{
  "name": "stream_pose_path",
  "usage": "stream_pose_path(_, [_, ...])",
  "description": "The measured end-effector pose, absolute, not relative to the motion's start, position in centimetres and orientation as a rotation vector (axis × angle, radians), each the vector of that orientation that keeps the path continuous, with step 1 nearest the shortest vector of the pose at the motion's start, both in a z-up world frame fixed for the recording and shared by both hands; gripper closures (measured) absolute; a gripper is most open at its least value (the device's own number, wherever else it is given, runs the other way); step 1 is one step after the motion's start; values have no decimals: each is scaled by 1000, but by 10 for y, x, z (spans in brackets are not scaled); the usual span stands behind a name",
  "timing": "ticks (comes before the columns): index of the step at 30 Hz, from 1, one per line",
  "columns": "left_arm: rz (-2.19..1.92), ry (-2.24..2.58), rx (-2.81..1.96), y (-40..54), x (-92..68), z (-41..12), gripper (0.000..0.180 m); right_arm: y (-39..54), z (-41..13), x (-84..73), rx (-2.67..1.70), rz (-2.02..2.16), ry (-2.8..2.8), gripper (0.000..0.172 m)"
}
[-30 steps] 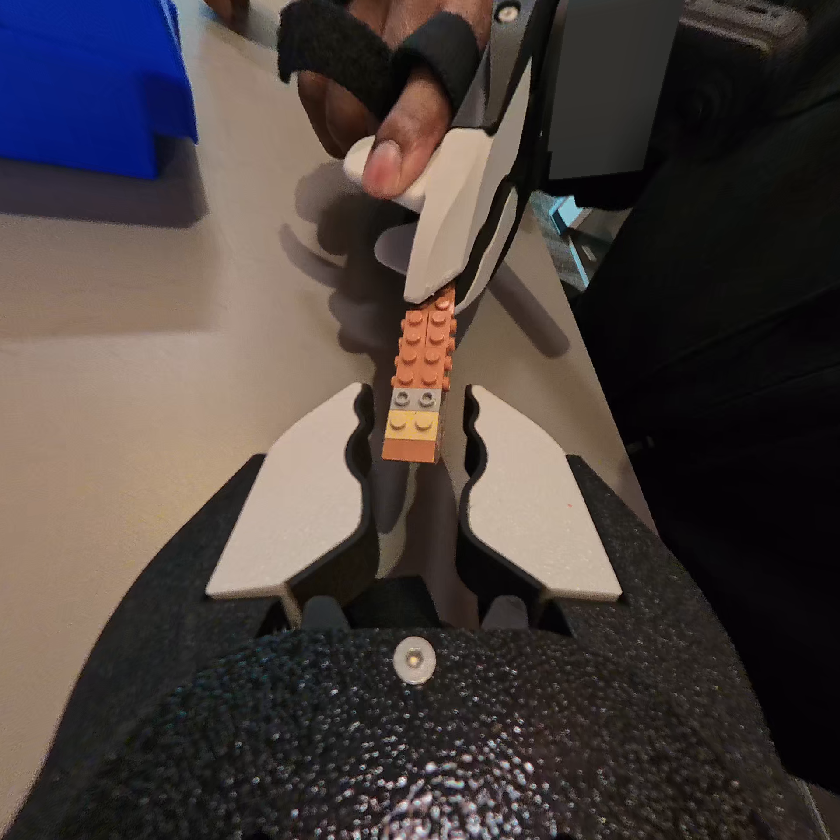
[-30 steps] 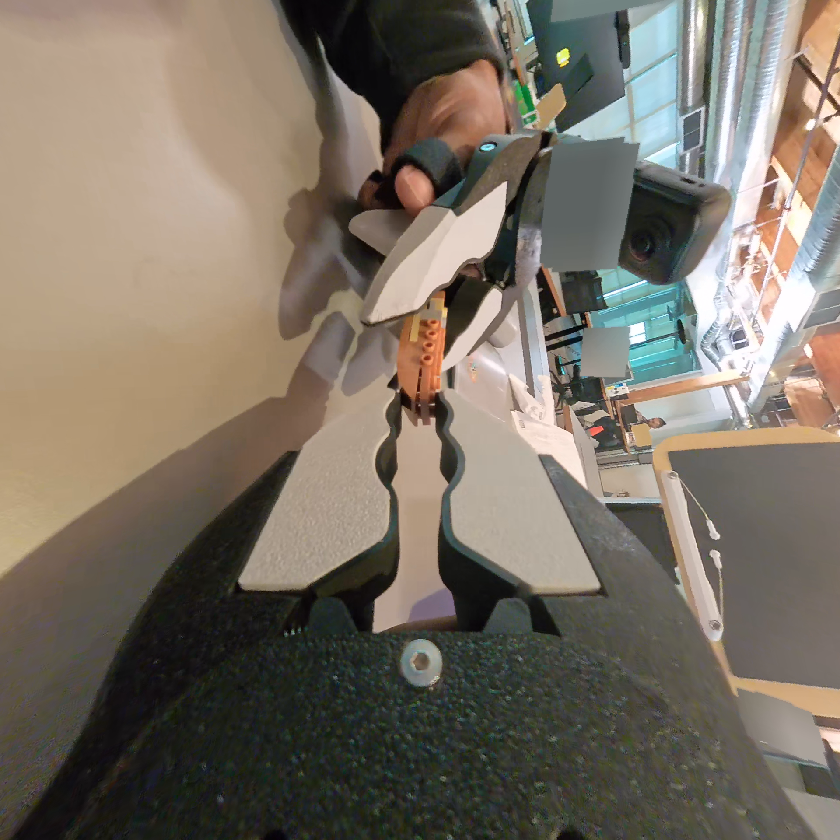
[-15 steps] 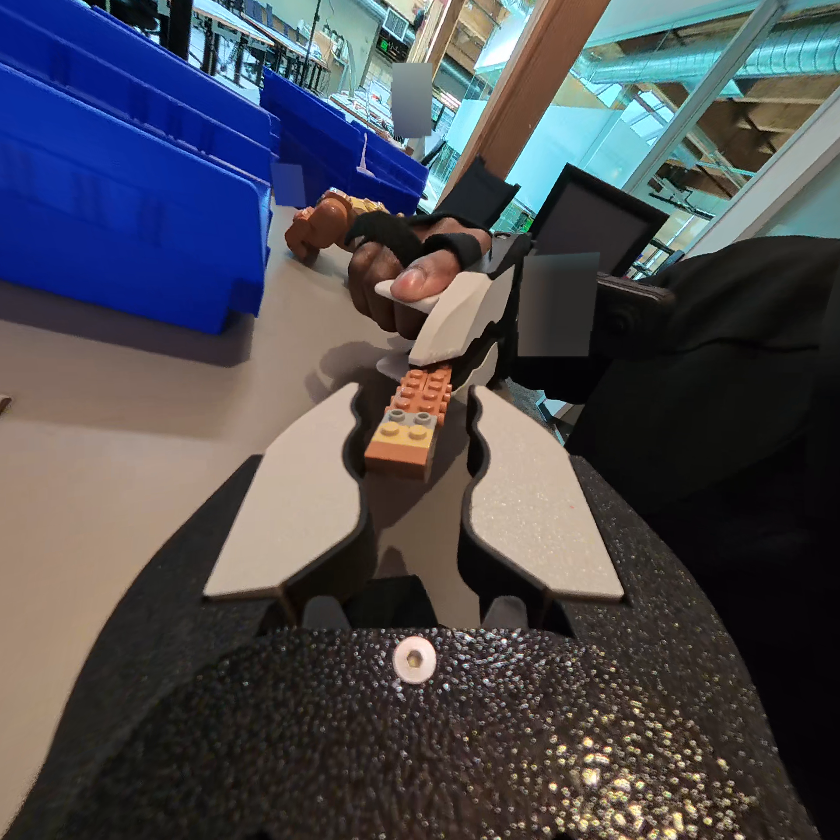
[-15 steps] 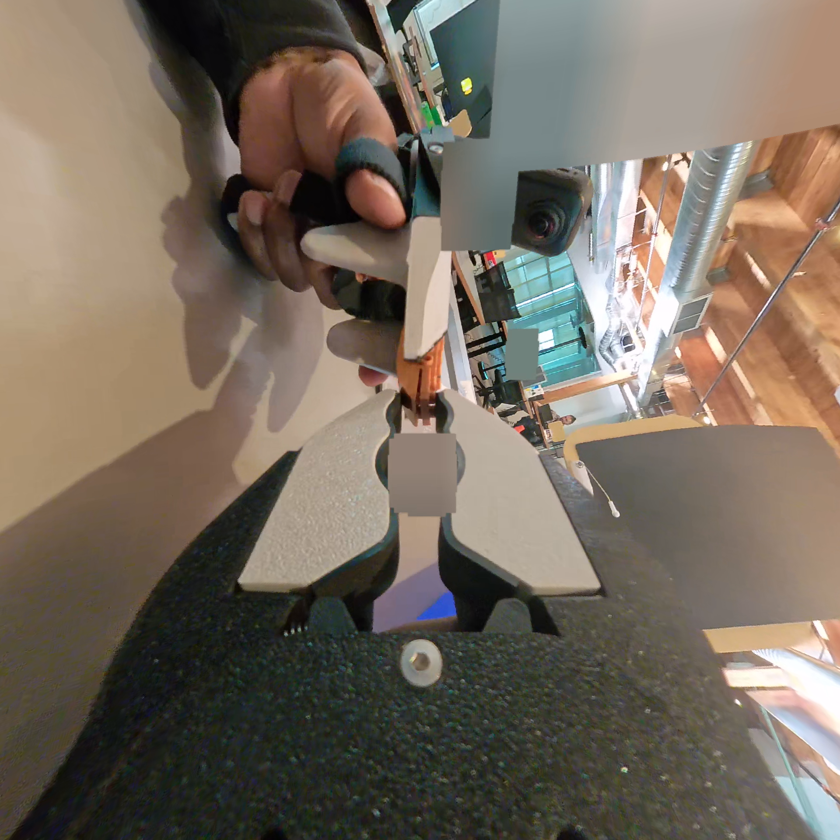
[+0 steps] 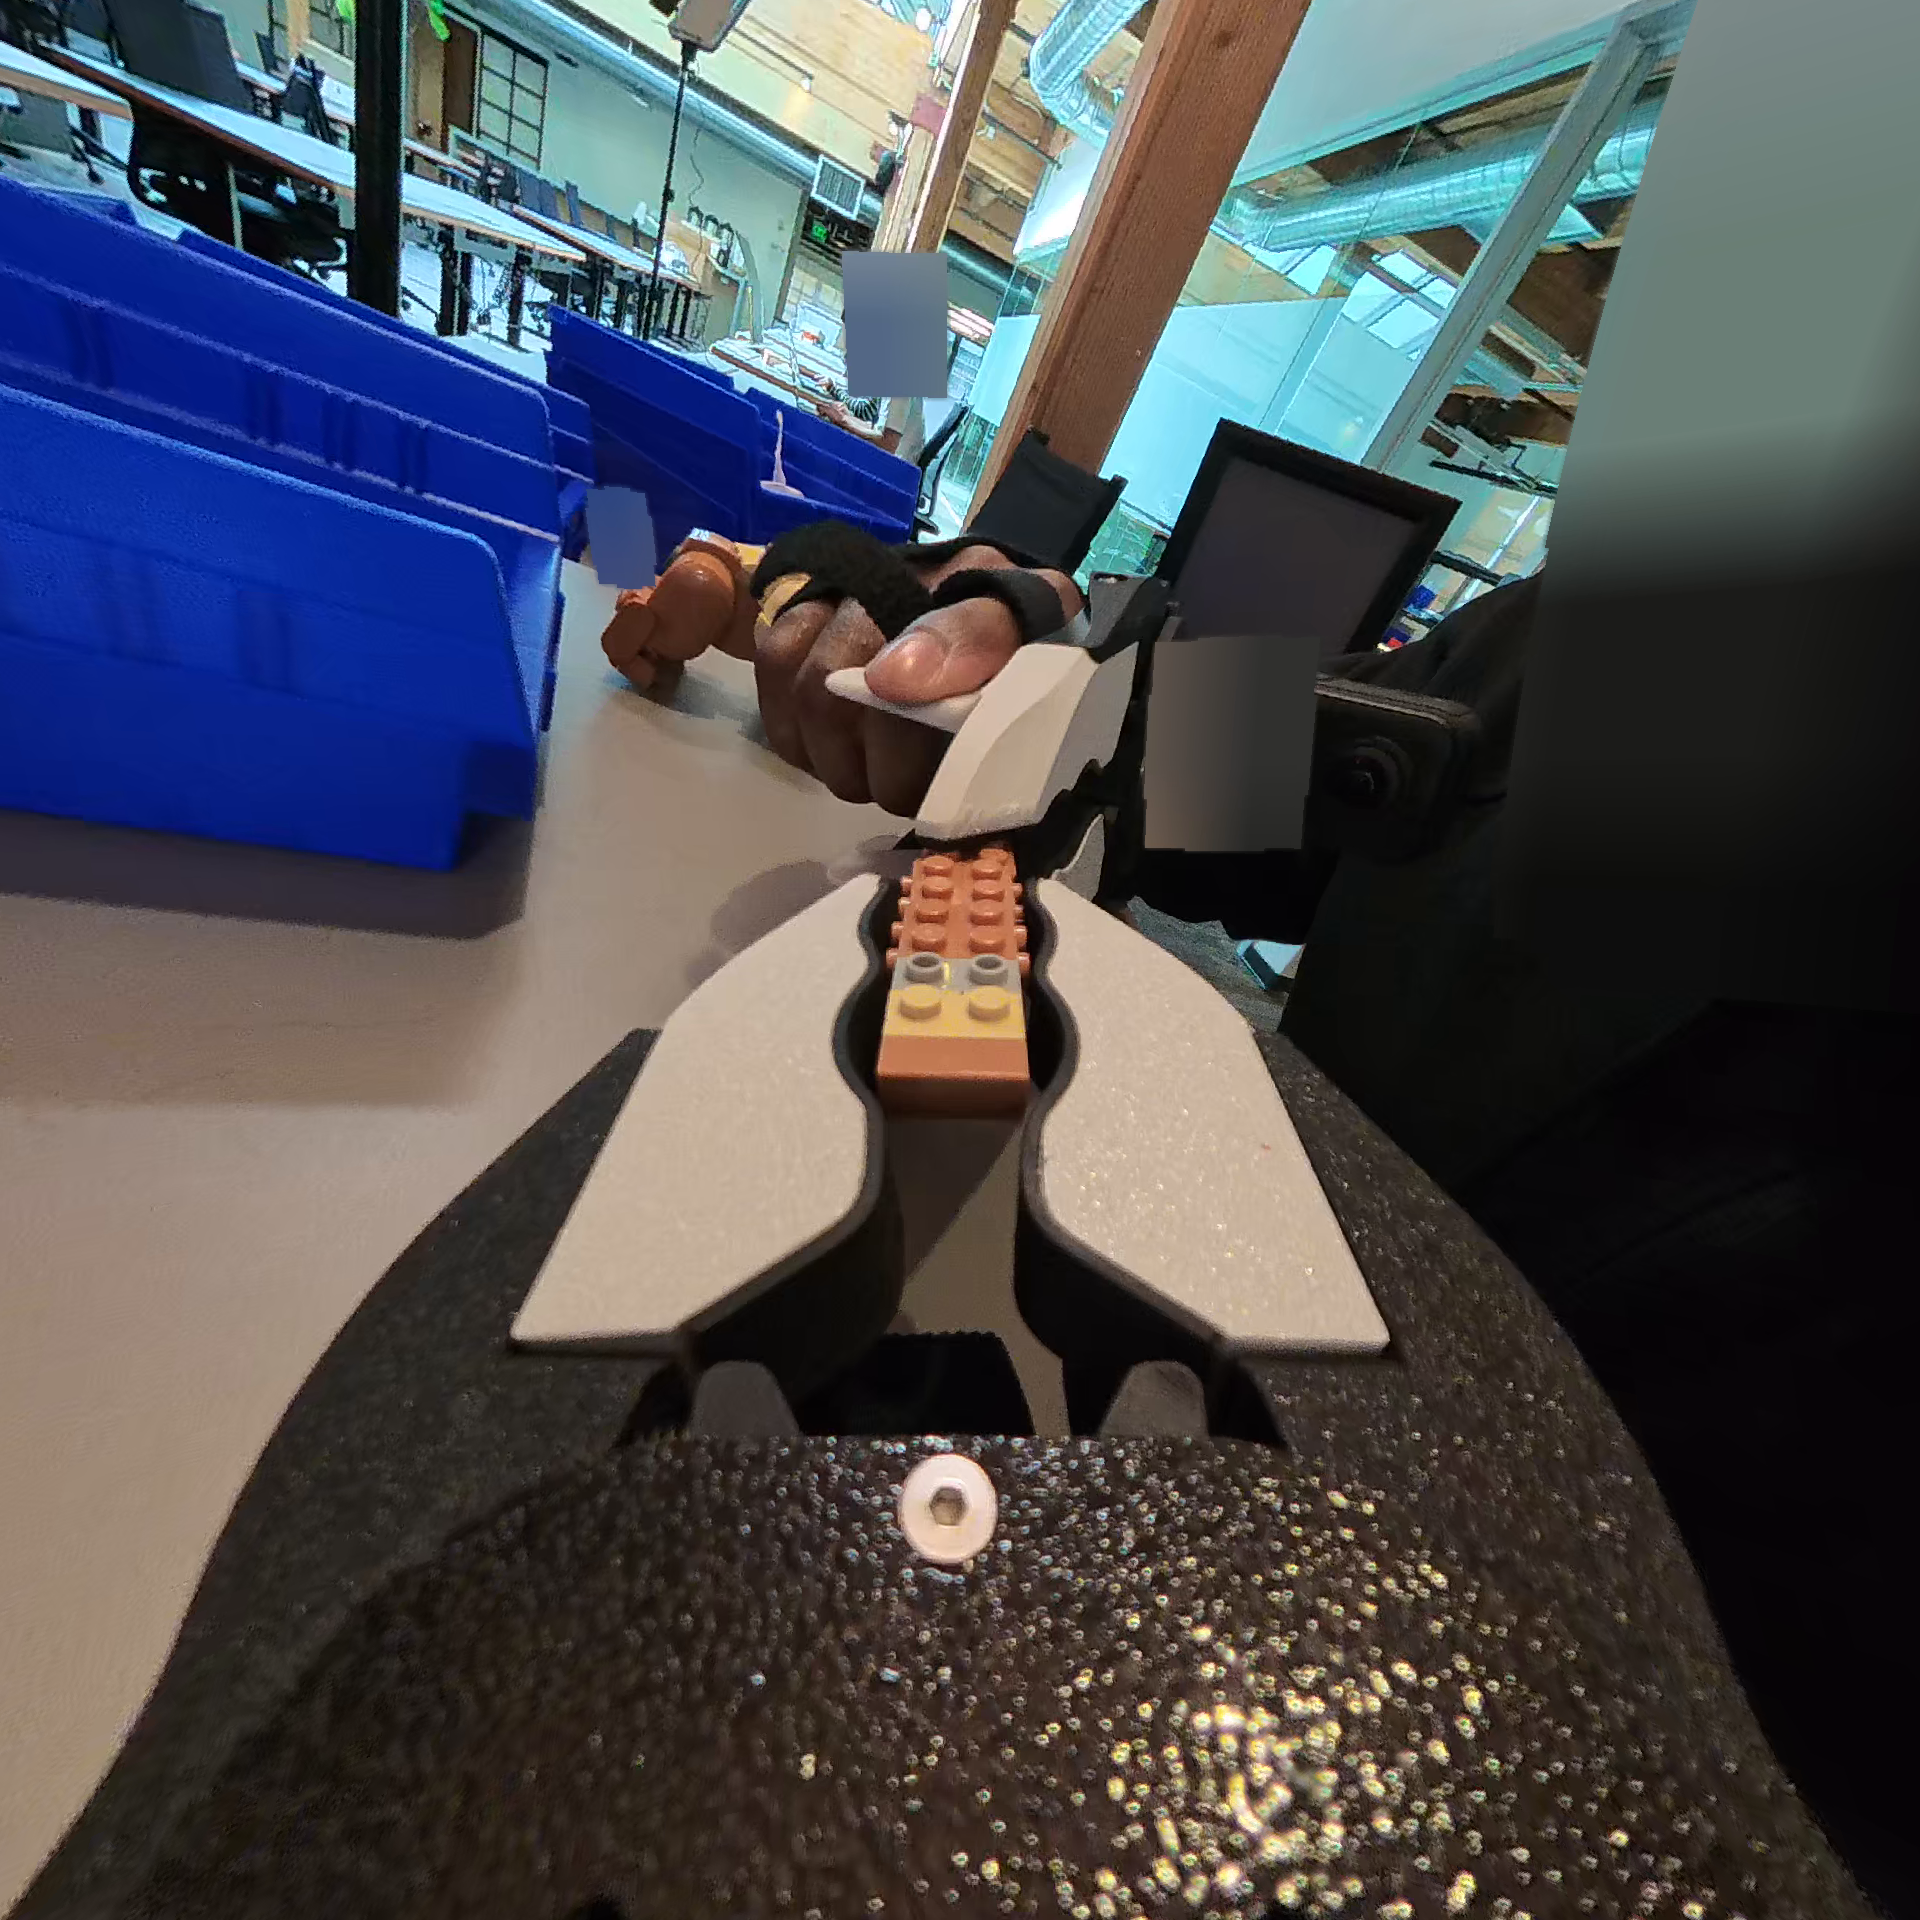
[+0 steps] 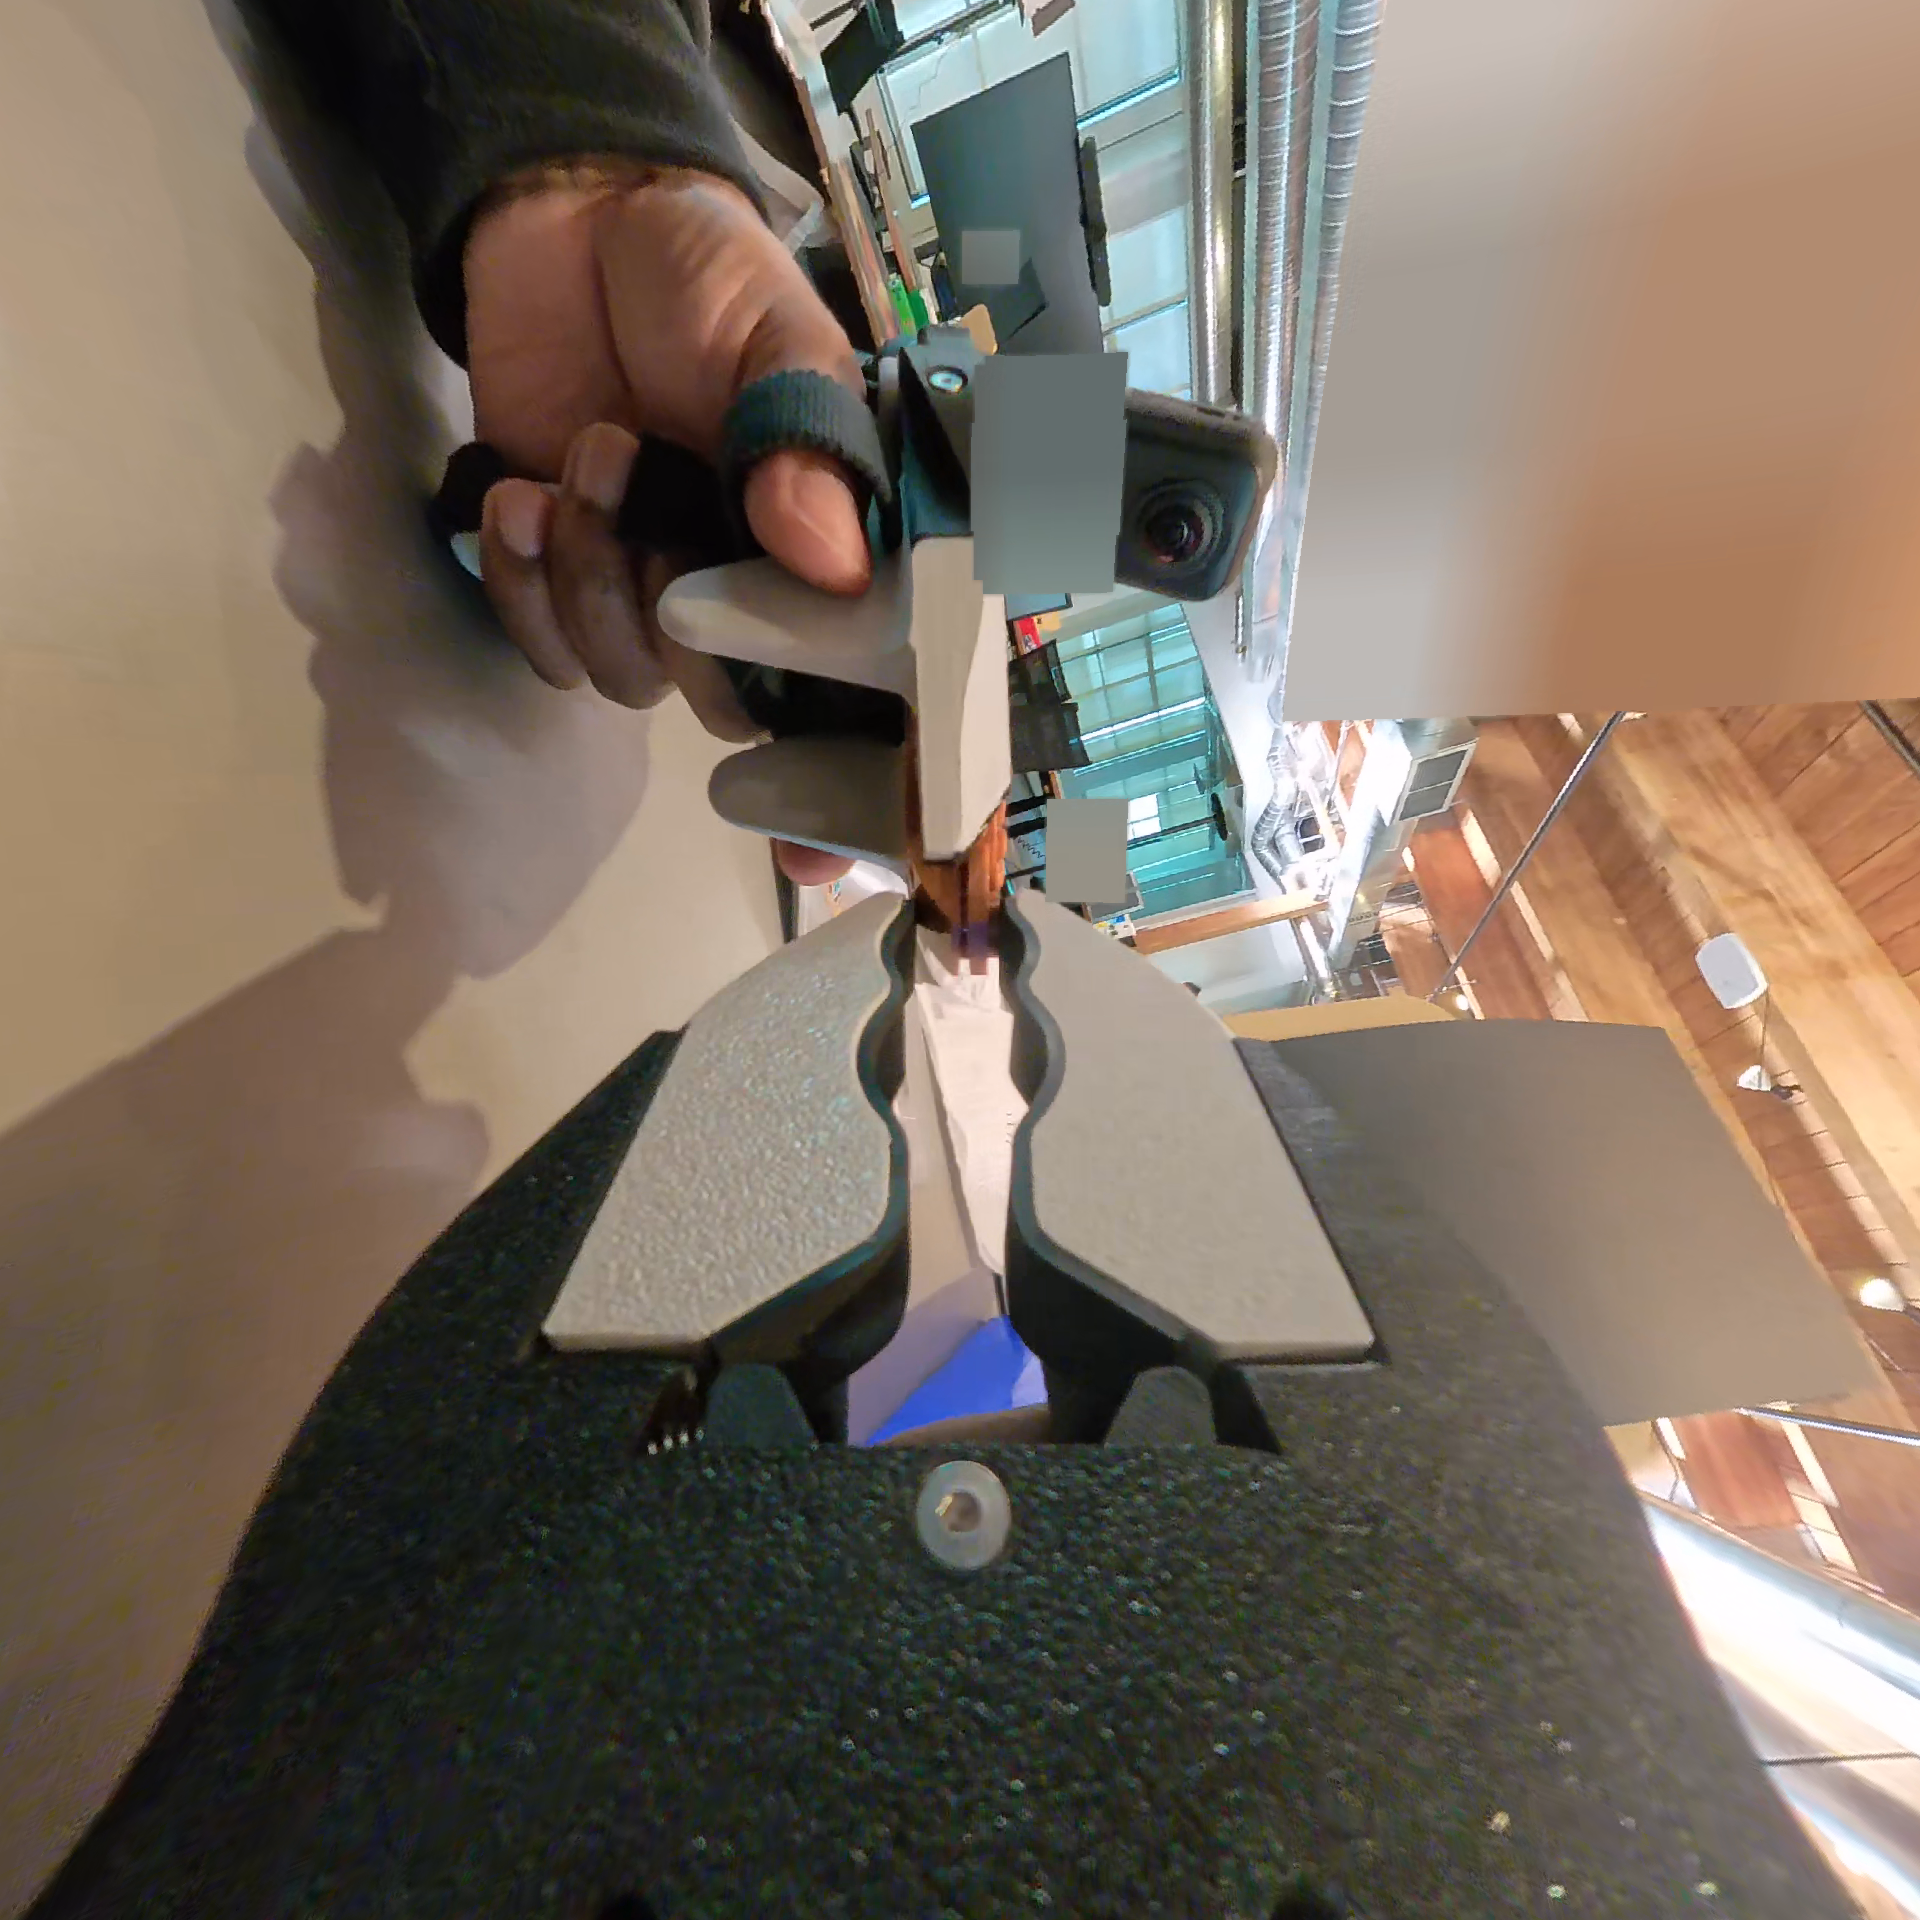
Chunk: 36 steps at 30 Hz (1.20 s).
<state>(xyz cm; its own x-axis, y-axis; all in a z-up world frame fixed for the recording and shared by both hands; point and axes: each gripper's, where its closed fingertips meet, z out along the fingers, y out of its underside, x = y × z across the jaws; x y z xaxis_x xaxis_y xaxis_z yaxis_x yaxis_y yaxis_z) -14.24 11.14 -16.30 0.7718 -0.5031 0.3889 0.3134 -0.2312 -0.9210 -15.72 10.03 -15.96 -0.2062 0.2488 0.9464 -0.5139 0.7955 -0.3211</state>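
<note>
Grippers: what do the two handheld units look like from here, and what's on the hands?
Both grippers, left and right, have black pebbled bodies, a silver centre screw and pale grey fingers with wavy black-lined inner edges. Each hand wears black fabric finger loops; a dark sleeve shows. A small black camera rides the left unit.

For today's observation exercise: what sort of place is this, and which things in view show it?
Probably an open-plan workshop or lab: blue storage bins on a grey table, rows of desks behind, exposed ducts and timber posts.

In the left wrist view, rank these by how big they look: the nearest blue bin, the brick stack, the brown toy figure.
1. Blue bin
2. Brick stack, though nearness to the camera enlarges it
3. Brown toy figure, partly hidden
</note>
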Motion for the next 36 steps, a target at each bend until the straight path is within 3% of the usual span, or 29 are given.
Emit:
stream_pose_path(24, [-555,281,-1552,109,-142,-153,159,95,-152,-152,259,673,-1560,147])
stream_pose_path(36, [-501,299,-1579,112,-140,-156,159,94,-153,-150,275,684,-1563,151])
